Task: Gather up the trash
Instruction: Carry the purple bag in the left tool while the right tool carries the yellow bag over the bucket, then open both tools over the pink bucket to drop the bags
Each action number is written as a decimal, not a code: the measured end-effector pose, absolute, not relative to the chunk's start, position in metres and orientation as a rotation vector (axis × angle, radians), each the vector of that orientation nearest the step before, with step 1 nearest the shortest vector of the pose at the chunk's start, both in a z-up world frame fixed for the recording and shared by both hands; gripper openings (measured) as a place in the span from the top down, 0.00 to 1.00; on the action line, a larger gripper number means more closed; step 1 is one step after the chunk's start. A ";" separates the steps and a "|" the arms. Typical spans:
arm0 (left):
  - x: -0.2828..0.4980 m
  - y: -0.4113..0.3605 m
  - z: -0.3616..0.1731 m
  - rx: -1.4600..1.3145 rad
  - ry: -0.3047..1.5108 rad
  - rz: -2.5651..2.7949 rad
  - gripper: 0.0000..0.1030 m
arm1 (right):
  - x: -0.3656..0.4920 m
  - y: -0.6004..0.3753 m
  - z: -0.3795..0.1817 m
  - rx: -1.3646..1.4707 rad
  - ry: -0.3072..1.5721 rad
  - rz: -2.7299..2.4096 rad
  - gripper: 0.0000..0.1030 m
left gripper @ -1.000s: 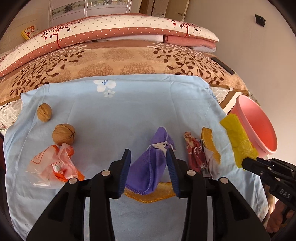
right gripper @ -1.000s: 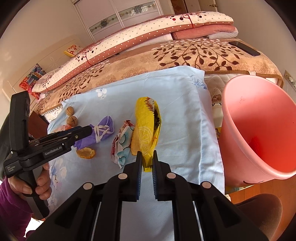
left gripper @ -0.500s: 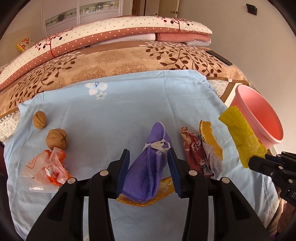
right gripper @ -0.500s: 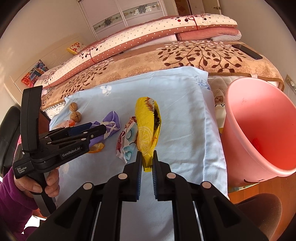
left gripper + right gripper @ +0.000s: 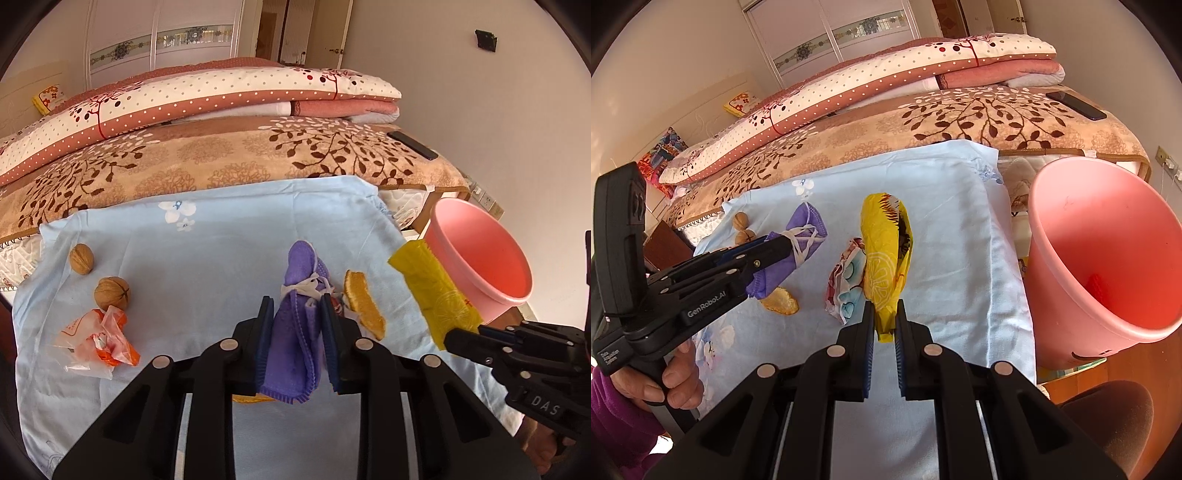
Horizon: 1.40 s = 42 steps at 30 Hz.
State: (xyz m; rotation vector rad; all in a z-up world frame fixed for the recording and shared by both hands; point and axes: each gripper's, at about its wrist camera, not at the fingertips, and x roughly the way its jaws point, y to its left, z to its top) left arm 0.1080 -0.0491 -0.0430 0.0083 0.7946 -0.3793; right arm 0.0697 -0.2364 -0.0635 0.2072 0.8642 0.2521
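My left gripper [image 5: 296, 308] is shut on a purple cloth [image 5: 297, 332] tied with white string and holds it above the light blue sheet [image 5: 229, 251]. My right gripper [image 5: 885, 317] is shut on a yellow wrapper [image 5: 884, 258] and holds it up beside the pink bin [image 5: 1108, 258]. The wrapper also shows in the left wrist view [image 5: 436, 291], in front of the bin [image 5: 480, 258]. An orange peel [image 5: 364, 304], a patterned wrapper [image 5: 846, 284] and an orange-white plastic bag [image 5: 98, 338] lie on the sheet.
Two walnuts [image 5: 82, 253] [image 5: 112, 293] lie at the sheet's left. A second orange peel [image 5: 780, 301] lies under the purple cloth. Folded quilts [image 5: 207, 96] are stacked behind. A dark phone [image 5: 413, 145] lies on the brown blanket. The bin stands off the bed's right edge.
My left gripper closed on the purple cloth and lifted it off the sheet. My right gripper kept the yellow wrapper and rose slightly nearer the bin.
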 end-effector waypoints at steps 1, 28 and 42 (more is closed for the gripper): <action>0.107 -0.050 -0.039 -0.005 0.791 -0.391 0.75 | 0.069 -0.237 -0.063 0.211 0.862 0.251 0.91; 0.110 -0.191 0.002 -0.070 0.788 -0.720 0.75 | 0.059 -0.395 -0.055 0.430 0.771 -0.112 0.90; 0.117 -0.254 -0.020 -0.001 0.833 -0.763 0.75 | 0.061 -0.423 -0.072 0.416 0.787 -0.185 0.90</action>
